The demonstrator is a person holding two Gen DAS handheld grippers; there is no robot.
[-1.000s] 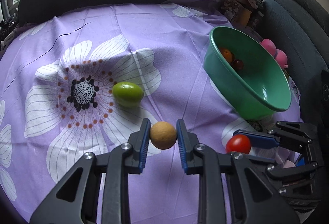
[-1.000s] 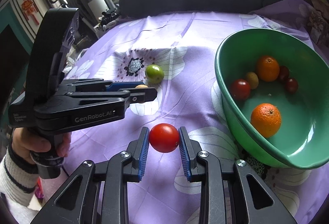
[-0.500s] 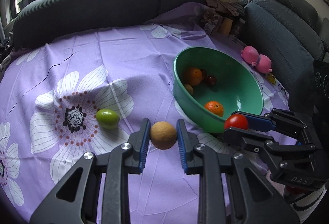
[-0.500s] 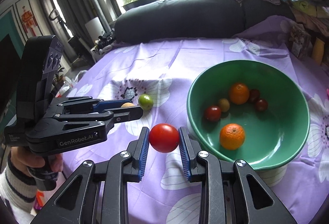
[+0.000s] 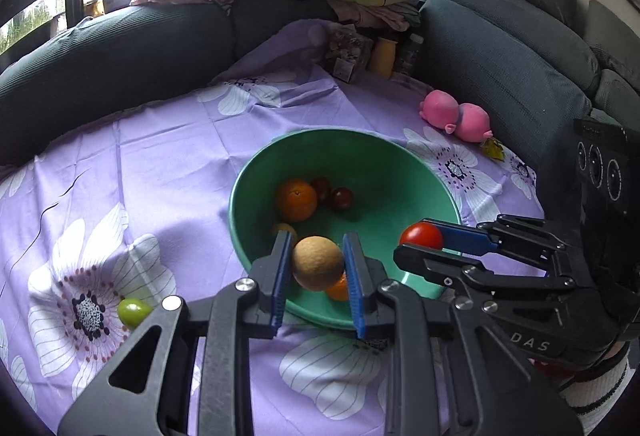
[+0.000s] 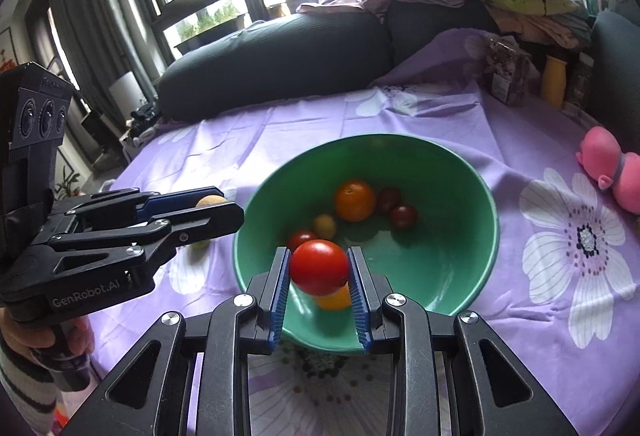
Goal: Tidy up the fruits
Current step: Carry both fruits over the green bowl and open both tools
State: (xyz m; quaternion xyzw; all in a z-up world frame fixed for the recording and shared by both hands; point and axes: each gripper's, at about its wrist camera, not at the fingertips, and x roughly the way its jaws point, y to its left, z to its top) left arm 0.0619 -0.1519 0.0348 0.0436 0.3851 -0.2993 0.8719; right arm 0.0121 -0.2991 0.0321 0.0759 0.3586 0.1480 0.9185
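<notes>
Glossy smooth green plastic bowl (image 5: 416, 171), matt purple flowered cloth (image 5: 168, 171), shiny red tomato (image 6: 319, 267).

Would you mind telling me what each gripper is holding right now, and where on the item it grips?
The left gripper pinches a tan round fruit across its two sides; the right gripper pinches a red tomato likewise.

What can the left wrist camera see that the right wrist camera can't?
Only the left wrist view shows the green fruit clearly on the cloth, and the left tool gripping the tan fruit up close. Only the right wrist view shows the right tool gripping the red tomato up close. Both show the green bowl holding fruit and the pink toy.
</notes>
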